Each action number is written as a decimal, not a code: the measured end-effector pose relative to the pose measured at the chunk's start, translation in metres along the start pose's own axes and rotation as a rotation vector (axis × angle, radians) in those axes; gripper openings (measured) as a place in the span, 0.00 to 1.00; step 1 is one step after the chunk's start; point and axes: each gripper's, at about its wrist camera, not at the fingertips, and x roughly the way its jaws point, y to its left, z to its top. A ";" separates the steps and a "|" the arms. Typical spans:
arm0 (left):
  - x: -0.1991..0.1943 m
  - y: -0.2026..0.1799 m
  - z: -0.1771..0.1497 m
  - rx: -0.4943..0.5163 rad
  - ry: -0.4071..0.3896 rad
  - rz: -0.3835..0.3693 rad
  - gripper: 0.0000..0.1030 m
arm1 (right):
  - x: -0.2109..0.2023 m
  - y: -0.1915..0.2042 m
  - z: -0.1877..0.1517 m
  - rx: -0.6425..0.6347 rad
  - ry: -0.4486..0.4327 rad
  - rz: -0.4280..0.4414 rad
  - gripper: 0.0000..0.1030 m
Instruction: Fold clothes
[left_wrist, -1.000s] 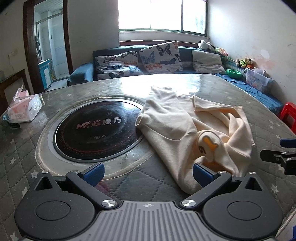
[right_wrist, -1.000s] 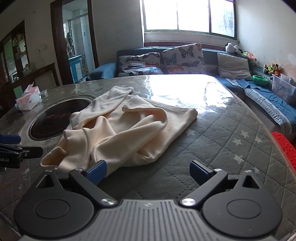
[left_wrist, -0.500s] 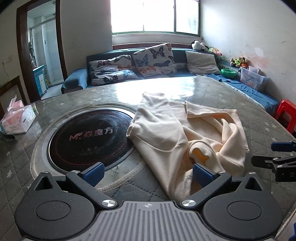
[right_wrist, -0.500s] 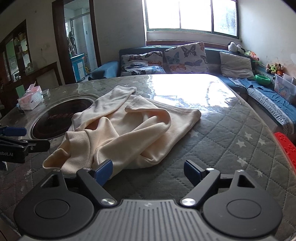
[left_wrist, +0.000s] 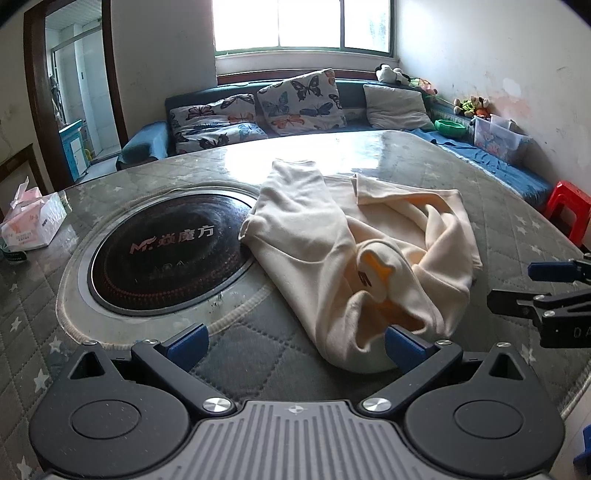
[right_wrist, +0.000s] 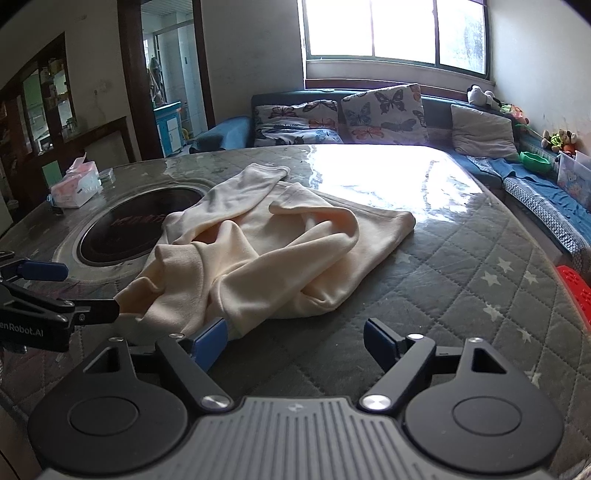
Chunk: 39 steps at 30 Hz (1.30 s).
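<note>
Right gripper (right_wrist: 295, 341) narrowed, cream garment (left_wrist: 354, 258) crumpled, apparently a sweatshirt

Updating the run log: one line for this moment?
stage: pre-grasp | garment: crumpled on table | left gripper: open | right gripper: open, empty

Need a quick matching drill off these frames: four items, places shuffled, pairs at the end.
Items:
1. garment
2. tissue box
3. stool
4. butterfly cushions

Places:
A. on the sofa under the window
B. on the floor, right of the table
C. crumpled on the table, beside the round black hob
D. at the table's left edge

Pairs: 1-C, 2-D, 3-B, 4-A
</note>
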 end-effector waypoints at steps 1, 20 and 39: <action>-0.001 -0.001 -0.001 0.002 -0.002 -0.001 1.00 | -0.001 0.000 -0.001 -0.001 -0.001 0.001 0.80; -0.001 -0.003 0.033 0.034 -0.065 -0.001 0.93 | 0.004 -0.009 0.015 -0.046 -0.010 -0.018 0.71; 0.072 -0.014 0.083 0.081 -0.010 -0.054 0.70 | 0.095 -0.035 0.089 -0.110 0.035 -0.068 0.51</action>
